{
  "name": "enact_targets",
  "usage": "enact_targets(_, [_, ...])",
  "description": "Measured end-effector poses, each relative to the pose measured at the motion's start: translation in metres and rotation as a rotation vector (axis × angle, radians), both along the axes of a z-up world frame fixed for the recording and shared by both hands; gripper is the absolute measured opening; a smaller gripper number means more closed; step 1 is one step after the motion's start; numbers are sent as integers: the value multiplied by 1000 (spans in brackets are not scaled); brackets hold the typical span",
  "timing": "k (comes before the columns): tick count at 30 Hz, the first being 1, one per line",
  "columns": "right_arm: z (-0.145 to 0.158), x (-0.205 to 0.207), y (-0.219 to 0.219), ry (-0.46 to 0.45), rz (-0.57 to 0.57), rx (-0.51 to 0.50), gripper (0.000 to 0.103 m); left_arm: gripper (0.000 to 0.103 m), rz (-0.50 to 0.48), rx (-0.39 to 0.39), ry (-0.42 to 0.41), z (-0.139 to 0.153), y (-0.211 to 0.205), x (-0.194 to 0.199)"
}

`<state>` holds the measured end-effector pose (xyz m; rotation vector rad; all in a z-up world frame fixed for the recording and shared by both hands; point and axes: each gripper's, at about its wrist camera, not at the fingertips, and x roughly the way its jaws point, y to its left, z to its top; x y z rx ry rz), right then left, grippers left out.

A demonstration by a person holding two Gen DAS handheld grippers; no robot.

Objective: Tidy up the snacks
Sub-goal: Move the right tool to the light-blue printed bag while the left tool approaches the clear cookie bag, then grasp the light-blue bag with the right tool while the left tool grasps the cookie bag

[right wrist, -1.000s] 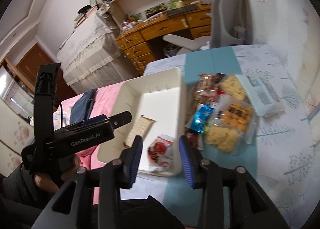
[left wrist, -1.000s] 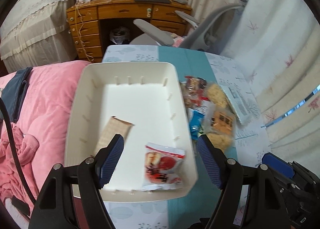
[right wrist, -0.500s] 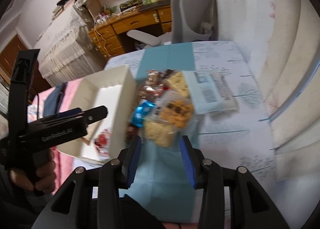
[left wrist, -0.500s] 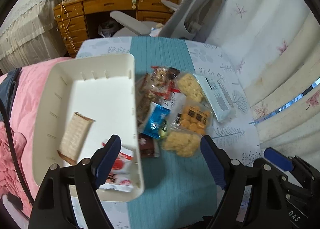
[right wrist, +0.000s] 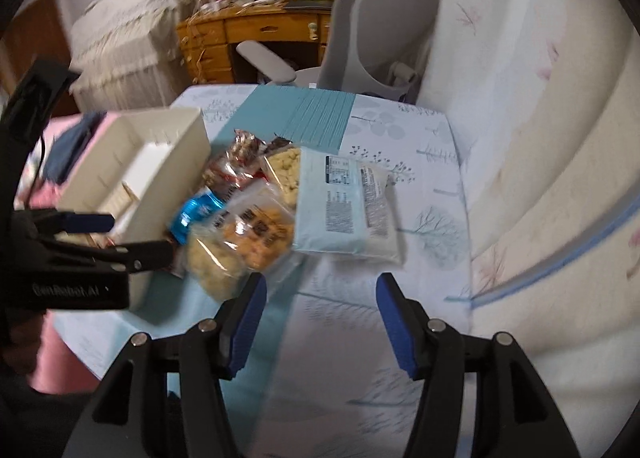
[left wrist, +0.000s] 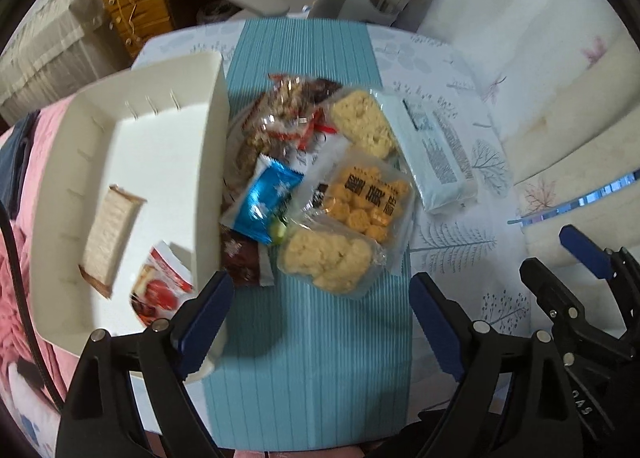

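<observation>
Two snacks already lie in the cream tray (left wrist: 132, 162): a long wafer bar (left wrist: 108, 236) and a red packet (left wrist: 162, 288). The rest sit heaped on the teal runner (left wrist: 308, 358) of the table, just right of the tray wall. Both my tools are empty. The left gripper (left wrist: 320, 322) has its jaws spread wide above the near edge of the heap, and they have just been opening further with nothing between them. The right gripper (right wrist: 320, 324) also stands parted, having just widened, over bare cloth below the pale blue pack (right wrist: 332, 206).

To take the next piece well, I judge I should go for one lying on top and at the edge: the bag of pale puffs (left wrist: 330, 258) for the left, the pale blue pack for the right. Crinkly wrappers slip, so I would come straight down, straddle one bag only, and pinch at its middle rather than a loose corner. The blue wrapper (left wrist: 270, 196) and dark sachet (left wrist: 244, 262) lean against the tray wall, so they look harder to reach.

Compared with a second ago, my left view has swung from over the tray to over the heap, and the right has moved off the tray's corner toward the pale blue pack.
</observation>
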<state>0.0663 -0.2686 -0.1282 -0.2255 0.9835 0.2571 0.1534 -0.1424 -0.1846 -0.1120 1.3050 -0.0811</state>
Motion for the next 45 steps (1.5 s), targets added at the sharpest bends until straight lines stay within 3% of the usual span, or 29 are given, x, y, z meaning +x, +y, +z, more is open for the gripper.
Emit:
enact_targets(10, [-46,18,-17,-93,197,-163,58,94,78,57,140,-47,-21,12])
enact_targets(26, [-128,68,-13,-169,328,-306,58,94,76,196,197,-89,-26,24])
enact_targets(42, [-145,90,-4,-226,401,-336,58,97,157,160,198,-118,-14,63])
enact_targets(45, [-144,89,-4,-221,400,-338,53,88,153,135,198,-120,-11,65])
